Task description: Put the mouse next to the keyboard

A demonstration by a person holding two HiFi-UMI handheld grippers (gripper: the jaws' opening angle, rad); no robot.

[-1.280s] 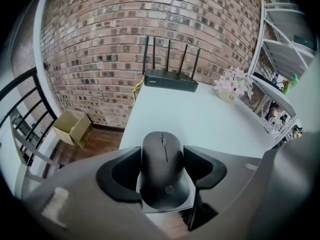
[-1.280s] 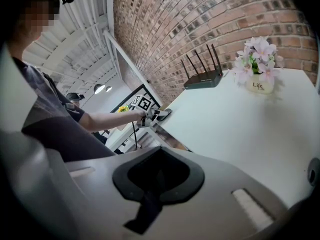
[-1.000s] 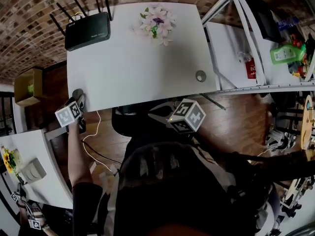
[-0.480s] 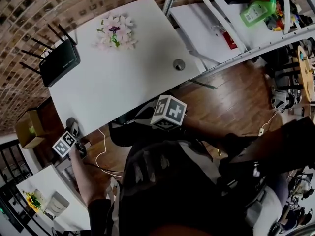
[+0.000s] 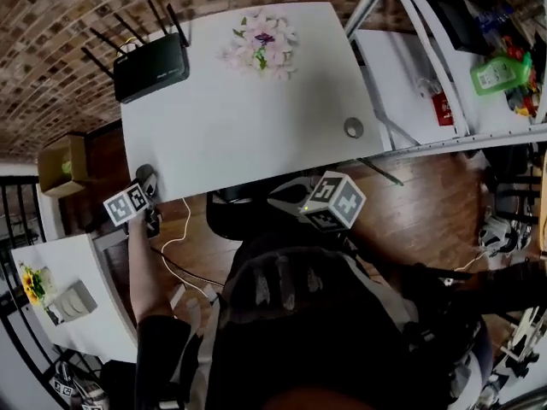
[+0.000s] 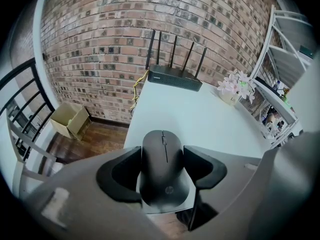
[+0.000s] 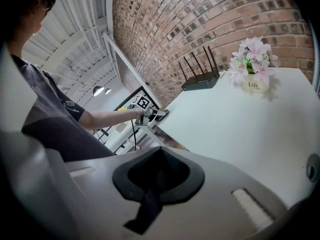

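Nearest, the right gripper (image 7: 159, 176) hangs by the person's body, its 2 fingers closed together on nothing. The left gripper (image 6: 164, 168) has its 2 fingers (image 6: 120, 171) clamped on the flanks of a smooth black plastic computer mouse (image 6: 162, 154), at the near left corner of the white surface (image 6: 200, 119). The mouse is probably light, rigid and slippery, so its narrow sides suit gripping. Farther back sits a black 4-antenna router (image 6: 174, 77). No keyboard is visible.

Black mouse (image 6: 162, 166), white table (image 6: 200, 119), black router (image 6: 172, 79), red-brown brick wall (image 6: 100, 34), pale pink flowers (image 6: 234, 84), dark wood floor (image 6: 97, 134)
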